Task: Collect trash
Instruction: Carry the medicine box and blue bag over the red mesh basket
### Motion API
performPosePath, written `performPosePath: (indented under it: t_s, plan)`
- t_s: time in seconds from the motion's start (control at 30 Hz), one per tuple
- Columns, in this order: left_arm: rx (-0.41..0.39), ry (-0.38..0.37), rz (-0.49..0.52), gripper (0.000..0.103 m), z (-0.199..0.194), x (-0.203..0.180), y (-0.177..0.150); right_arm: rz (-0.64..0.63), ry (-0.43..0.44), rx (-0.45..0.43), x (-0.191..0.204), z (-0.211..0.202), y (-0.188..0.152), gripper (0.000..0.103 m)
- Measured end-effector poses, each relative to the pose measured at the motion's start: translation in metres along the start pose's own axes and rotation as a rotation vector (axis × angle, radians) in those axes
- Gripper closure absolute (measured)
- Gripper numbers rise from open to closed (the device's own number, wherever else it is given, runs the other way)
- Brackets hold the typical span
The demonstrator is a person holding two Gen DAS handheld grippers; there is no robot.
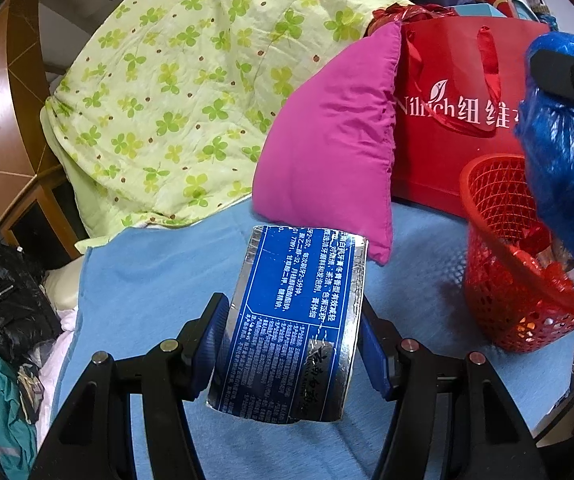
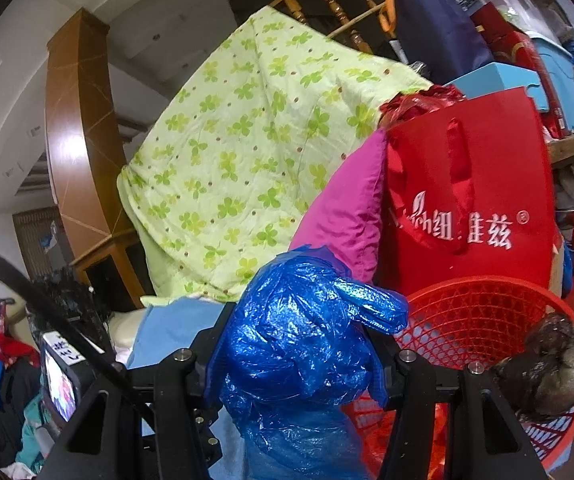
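- Left gripper [image 1: 291, 346]: clamped on a blue-and-silver box [image 1: 291, 324], pads pressing both its sides; box held above the blue cloth [image 1: 147, 280], short of the basket.
- Right gripper [image 2: 299, 354]: clenched on a crumpled blue bag [image 2: 299, 344], which bulges out between the fingers and hangs below them; held at the basket's left rim.
- Seen from the left wrist, blue bag [image 1: 567, 152] hanging over the basket's opening.
- Red mesh basket [image 1: 503, 264]: standing on the blue cloth, to the right of the box; holding red scraps and some pale bits, not clear enough to name.
- From the right wrist, basket [image 2: 475, 312] also holding a dark, shiny crumpled wad [image 2: 547, 372] against its right rim.
- Red gift bag [image 1: 455, 80]: upright behind the basket, red crinkled plastic poking from its top.
- Pink pillow [image 1: 327, 152] leaning against the gift bag; green clover quilt [image 1: 183, 88] behind it.
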State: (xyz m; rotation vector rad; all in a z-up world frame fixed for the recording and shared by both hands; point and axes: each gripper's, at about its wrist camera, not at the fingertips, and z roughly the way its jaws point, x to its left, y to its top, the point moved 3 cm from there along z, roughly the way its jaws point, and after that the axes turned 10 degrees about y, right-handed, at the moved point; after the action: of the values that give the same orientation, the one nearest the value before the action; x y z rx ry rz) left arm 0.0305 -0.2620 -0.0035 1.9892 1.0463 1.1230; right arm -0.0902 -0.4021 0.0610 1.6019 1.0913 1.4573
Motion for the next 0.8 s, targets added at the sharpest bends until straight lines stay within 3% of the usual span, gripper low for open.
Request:
performPosePath:
  t_s: [0.8]
  plan:
    - [-0.13, -0.06, 0.106, 0.039, -0.05, -0.068, 0.058, 0.243, -0.062, -0.148, -0.089, -0.057, 0.025, 0.044]
